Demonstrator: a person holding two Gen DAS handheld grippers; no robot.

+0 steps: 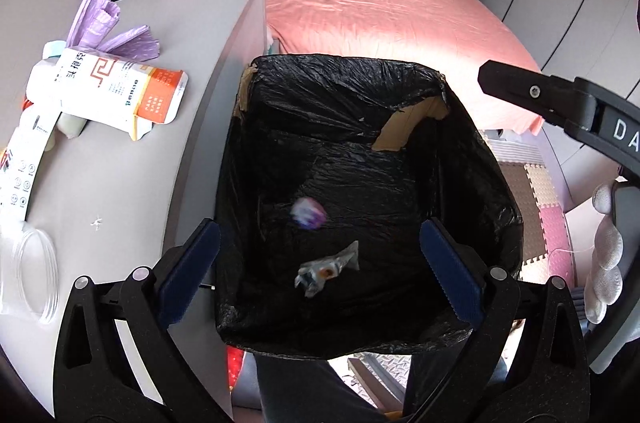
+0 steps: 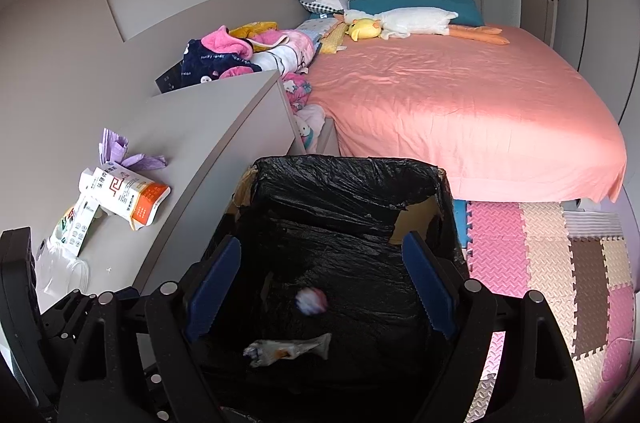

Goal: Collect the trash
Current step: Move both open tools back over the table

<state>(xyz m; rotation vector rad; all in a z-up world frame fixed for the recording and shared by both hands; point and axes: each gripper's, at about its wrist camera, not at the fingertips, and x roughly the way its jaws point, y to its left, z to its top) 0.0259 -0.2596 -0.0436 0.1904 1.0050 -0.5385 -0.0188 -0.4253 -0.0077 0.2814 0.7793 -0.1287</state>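
Left wrist view: left gripper (image 1: 320,263) poised over black-lined bin (image 1: 508,199), jaws spread wide, nothing held; crumpled wrapper (image 1: 326,273) on bin floor, blurred ball of trash (image 1: 307,213) likely mid-fall. Grey counter (image 1: 132,183) tight against bin's left rim. Right wrist view: right gripper (image 2: 322,287) likewise agape and empty above bin (image 2: 348,179); clear floor mats (image 2: 540,263) rightward for withdrawal.

A small pink-and-white thing (image 1: 307,214) inside the black-lined bin (image 1: 496,183) is smeared to a blur; what it is cannot be told. The clear plastic piece (image 1: 36,263) on the grey counter (image 1: 132,183) runs off the left edge. A gloved hand (image 1: 606,255) shows only partly, behind the gripper's handle.
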